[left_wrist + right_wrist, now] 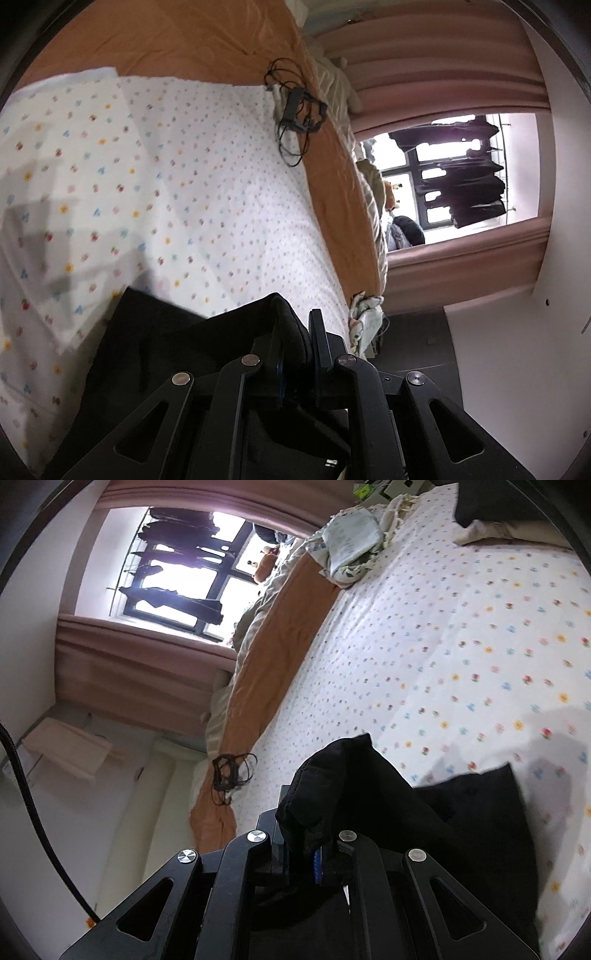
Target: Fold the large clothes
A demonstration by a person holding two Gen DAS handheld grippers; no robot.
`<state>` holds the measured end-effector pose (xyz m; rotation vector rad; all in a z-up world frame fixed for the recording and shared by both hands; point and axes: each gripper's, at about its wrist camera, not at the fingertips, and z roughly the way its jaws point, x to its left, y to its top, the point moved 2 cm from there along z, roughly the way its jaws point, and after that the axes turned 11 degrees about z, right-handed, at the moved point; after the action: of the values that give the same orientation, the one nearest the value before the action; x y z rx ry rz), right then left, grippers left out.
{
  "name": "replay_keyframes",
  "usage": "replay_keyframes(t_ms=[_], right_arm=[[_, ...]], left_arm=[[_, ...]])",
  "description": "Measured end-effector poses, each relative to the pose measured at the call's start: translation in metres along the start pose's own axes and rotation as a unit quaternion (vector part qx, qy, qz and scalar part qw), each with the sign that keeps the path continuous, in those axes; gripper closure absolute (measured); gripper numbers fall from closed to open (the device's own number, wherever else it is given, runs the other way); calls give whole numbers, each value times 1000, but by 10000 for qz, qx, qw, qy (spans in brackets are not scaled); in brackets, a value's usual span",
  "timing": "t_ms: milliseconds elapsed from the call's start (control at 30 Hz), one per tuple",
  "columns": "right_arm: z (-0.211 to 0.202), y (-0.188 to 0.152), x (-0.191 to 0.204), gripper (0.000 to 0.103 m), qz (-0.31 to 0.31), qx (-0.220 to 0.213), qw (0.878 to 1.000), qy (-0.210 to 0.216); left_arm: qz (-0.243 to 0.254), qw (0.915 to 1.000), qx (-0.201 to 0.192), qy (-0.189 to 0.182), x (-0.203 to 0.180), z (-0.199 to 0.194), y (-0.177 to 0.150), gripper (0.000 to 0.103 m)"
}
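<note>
A black garment [155, 339] hangs from my left gripper [295, 328], whose jaws are shut on a bunched edge of it. The cloth spreads down to the left over the white flower-print bedsheet [166, 177]. In the right wrist view another part of the same black garment [461, 812] is pinched in my right gripper [314, 797], also shut, with the fabric draping to the right onto the flowered sheet [461, 635]. Both views are rolled sideways. The fingertips are mostly hidden by cloth.
An orange sheet [177, 40] borders the flowered one. A black cable bundle [299, 110] lies at the bed's edge, also seen as the cable bundle [231, 771]. Crumpled bedding [351, 542] sits far off. Pink curtains [443, 66] frame a window [184, 565] with dark clothes hanging.
</note>
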<state>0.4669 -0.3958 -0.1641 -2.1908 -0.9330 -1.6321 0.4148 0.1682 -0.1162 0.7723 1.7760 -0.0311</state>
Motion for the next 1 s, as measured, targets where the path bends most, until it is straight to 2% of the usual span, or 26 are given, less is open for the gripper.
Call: replay_keyframes(t_ms=[67,133,167,200,233,267,300,333,400,500,767,1000], right_arm=[[7,3,9,93,-73,58,10000,18],[12,5,16,92,-178,71,9996,-216],[12,6,17,84,-188,39,9989,-418],[10,6,18,65,-168,60,9984,-540],[7,7,18,56,-139,66,9985,-516],[1,7,18,45,-124,15,9989,-461],[-8,6,19,44,-174,-85,9989,-420],[-16,4,21,44,-305,-171,9985,-417],[-31,1,20,44,-487,-242,9972,-519],[-48,-2,7,44,-377,-283,9967,-663],[-81,-19,-35,44,-271,-295,9917,-1223],[-98,-41,-54,44,-571,-106,9846,-1649]], left_arm=[[98,9999,-41,21,-4,3,6,92],[222,9994,256,35,-6,14,11,85],[166,9992,357,56,-3,16,12,77],[94,9991,410,96,-1,16,12,67],[25,9992,386,131,2,12,11,60],[29,9994,313,165,2,7,10,44],[62,9995,197,240,4,-1,8,30],[118,9992,73,370,4,-10,7,26],[224,9985,-30,491,4,-22,5,24],[335,9977,-20,585,7,-37,-1,24],[914,9877,154,1258,25,-63,-33,25],[1065,9809,493,1550,51,-72,-62,35]])
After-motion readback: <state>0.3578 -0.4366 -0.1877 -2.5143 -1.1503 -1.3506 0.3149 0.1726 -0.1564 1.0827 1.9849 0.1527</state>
